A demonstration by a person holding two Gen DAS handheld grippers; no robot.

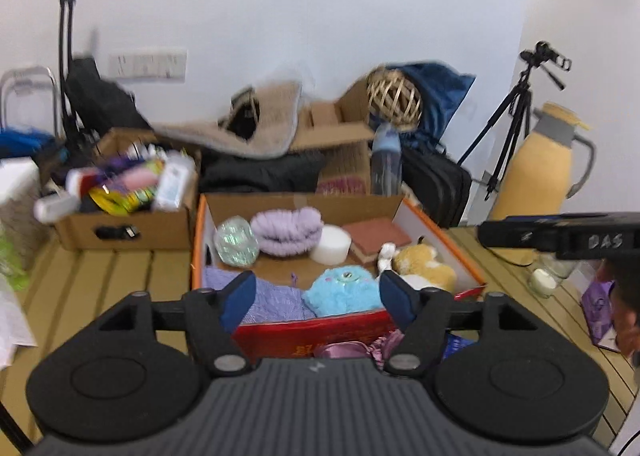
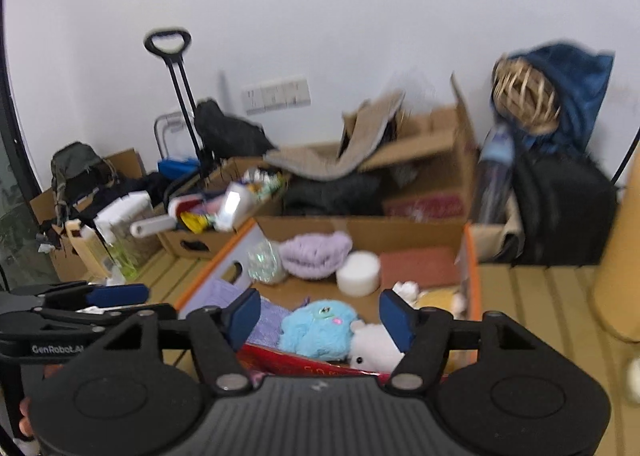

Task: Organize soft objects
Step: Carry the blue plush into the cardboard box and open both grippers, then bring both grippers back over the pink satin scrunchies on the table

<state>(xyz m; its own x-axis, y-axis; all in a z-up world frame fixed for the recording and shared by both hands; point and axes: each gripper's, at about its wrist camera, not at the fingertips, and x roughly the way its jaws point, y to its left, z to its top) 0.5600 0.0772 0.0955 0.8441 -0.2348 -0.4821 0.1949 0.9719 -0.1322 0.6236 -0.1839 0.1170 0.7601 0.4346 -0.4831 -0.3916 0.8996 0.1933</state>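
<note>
An orange-rimmed cardboard box (image 1: pixel 440 234) on the slatted table holds soft things: a blue plush (image 1: pixel 342 292), a lilac fluffy piece (image 1: pixel 288 230), a white foam round (image 1: pixel 331 244), a yellow plush (image 1: pixel 424 266) and a lilac knit cloth (image 1: pixel 272 300). My left gripper (image 1: pixel 318 302) hangs open over the box's near edge, with nothing between its blue pads. In the right wrist view my right gripper (image 2: pixel 320 318) is also open and empty, above the blue plush (image 2: pixel 316 330) and a white plush (image 2: pixel 376 348). Purple satin fabric (image 1: pixel 344 350) lies in front of the box.
A brown box of bottles and tubes (image 1: pixel 120 191) stands at the left. Behind are more cartons, a beige mat (image 1: pixel 264 127), a wicker ball (image 1: pixel 394 101) and black bags. To the right are a yellow jug (image 1: pixel 536 175), a tripod (image 1: pixel 516 111) and a small glass jar (image 1: pixel 544 280).
</note>
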